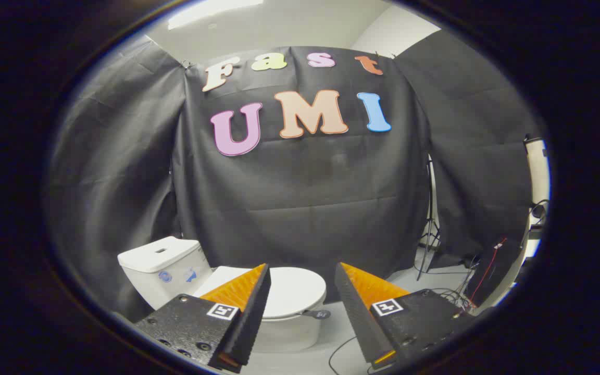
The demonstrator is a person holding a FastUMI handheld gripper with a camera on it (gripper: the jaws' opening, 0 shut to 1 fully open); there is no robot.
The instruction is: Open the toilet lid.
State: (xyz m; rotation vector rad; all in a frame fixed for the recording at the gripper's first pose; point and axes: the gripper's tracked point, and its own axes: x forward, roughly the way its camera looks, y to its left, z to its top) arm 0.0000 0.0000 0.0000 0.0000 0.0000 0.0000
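Black-draped booth, closed toilet lid (292,291) lying flat beyond wide-spread empty tool (302,273), tank (162,265) left.

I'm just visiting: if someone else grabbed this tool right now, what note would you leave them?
Hand-held gripper: open, fingers spread wide, holding nothing, up in the air short of the toilet.
Toilet: beyond the fingers, tank behind it; its lid lies flat and closed, seen through the gap between the fingers.
Done: nothing on the lid yet.
Left: move in, catch the lid's front edge, likely by the small tab, and swing it up toward the tank.
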